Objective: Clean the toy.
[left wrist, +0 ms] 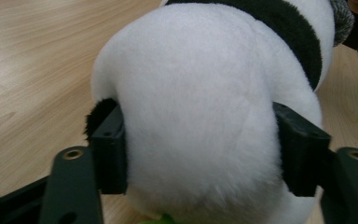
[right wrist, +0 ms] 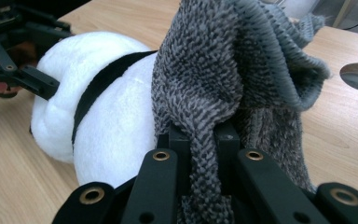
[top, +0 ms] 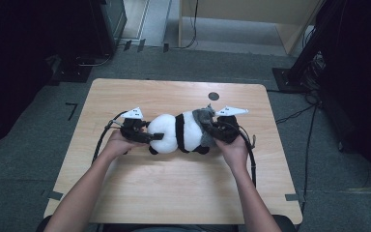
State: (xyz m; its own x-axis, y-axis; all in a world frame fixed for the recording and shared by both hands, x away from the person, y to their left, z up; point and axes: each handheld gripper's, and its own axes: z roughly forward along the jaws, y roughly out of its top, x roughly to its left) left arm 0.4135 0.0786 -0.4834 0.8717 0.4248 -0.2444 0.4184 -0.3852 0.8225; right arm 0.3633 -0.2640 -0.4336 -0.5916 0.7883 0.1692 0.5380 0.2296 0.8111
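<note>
Left gripper clamps plush panda; right gripper pinches grey knit cloth. Round table hole at panda's one o'clock.

No text, label, brand, number or sign can be read in any of the views. The grey three-cornered plates on the two grippers carry small dark marks in the high view, but they are too small to make out.
</note>
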